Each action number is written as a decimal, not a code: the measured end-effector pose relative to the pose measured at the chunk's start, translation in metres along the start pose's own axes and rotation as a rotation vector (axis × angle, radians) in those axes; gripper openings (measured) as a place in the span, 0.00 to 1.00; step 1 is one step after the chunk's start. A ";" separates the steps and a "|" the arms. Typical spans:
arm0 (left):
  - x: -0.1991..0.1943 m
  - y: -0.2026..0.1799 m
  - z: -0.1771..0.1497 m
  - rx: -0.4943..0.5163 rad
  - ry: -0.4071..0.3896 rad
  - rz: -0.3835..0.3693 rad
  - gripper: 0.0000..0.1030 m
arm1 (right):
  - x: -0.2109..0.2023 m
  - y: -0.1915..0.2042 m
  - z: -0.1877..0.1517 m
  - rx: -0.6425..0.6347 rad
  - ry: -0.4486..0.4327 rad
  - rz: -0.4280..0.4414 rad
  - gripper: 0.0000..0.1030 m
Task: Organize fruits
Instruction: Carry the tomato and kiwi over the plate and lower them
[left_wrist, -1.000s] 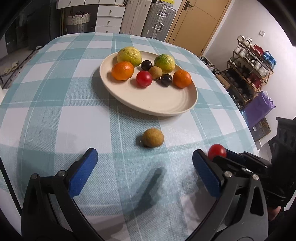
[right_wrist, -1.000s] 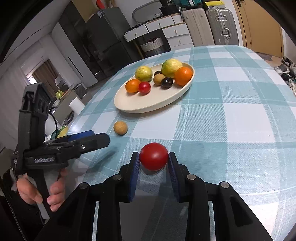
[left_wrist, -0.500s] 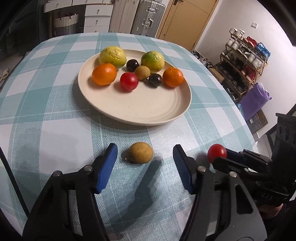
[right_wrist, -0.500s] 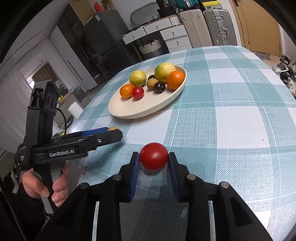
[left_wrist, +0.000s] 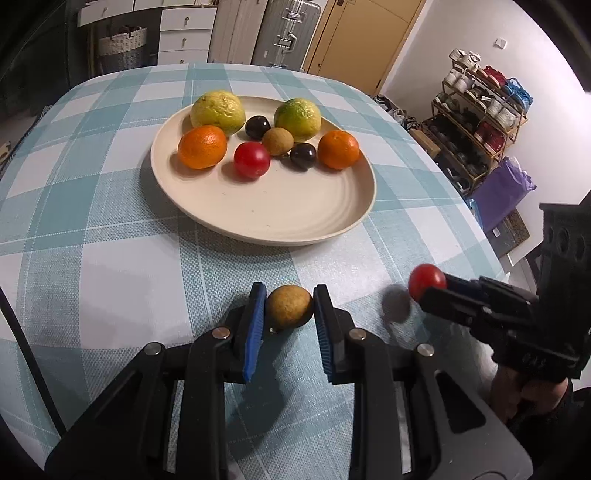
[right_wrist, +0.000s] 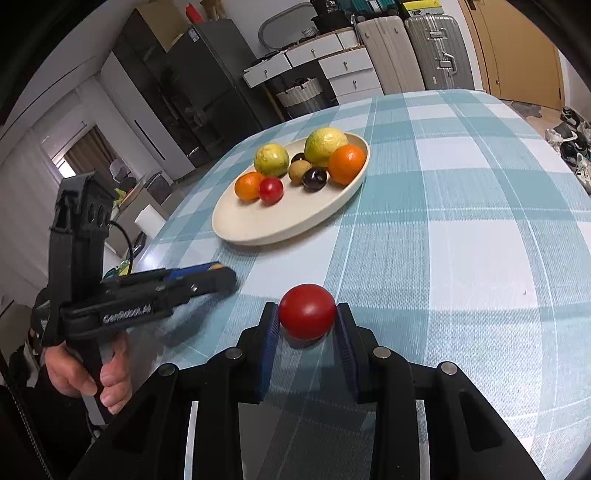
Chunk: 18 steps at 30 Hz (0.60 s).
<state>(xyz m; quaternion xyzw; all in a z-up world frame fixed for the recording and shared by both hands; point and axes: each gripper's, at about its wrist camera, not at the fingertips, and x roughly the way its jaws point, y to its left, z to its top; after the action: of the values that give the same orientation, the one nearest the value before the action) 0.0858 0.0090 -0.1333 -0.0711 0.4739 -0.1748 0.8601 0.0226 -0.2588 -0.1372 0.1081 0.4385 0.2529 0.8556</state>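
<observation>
A small brown fruit (left_wrist: 289, 306) is sitting on the tabletop (left_wrist: 110, 236) near its front edge, just in front of the plate (left_wrist: 295, 218). The left gripper (left_wrist: 289, 308) is pinching it. The right gripper (right_wrist: 306, 314) is squeezing a red tomato (right_wrist: 306, 311) nearby.

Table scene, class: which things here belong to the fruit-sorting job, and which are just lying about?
Job:
- plate with fruit
- brown fruit in the left tool
- red fruit in the right tool

Lying about:
- suitcases
- basket
- shoe rack
- purple bag
</observation>
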 end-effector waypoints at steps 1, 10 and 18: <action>-0.002 0.000 0.001 -0.003 -0.002 -0.008 0.23 | 0.000 0.000 0.002 -0.002 -0.004 0.000 0.31; -0.025 -0.002 0.021 -0.002 -0.060 -0.063 0.23 | 0.005 0.012 0.026 -0.037 -0.029 0.012 0.31; -0.026 -0.005 0.053 0.030 -0.089 -0.090 0.23 | 0.013 0.020 0.050 -0.073 -0.058 0.015 0.31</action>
<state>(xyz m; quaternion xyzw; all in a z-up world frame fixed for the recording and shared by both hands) 0.1162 0.0113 -0.0827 -0.0872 0.4290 -0.2168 0.8726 0.0622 -0.2335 -0.1083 0.0876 0.4031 0.2717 0.8695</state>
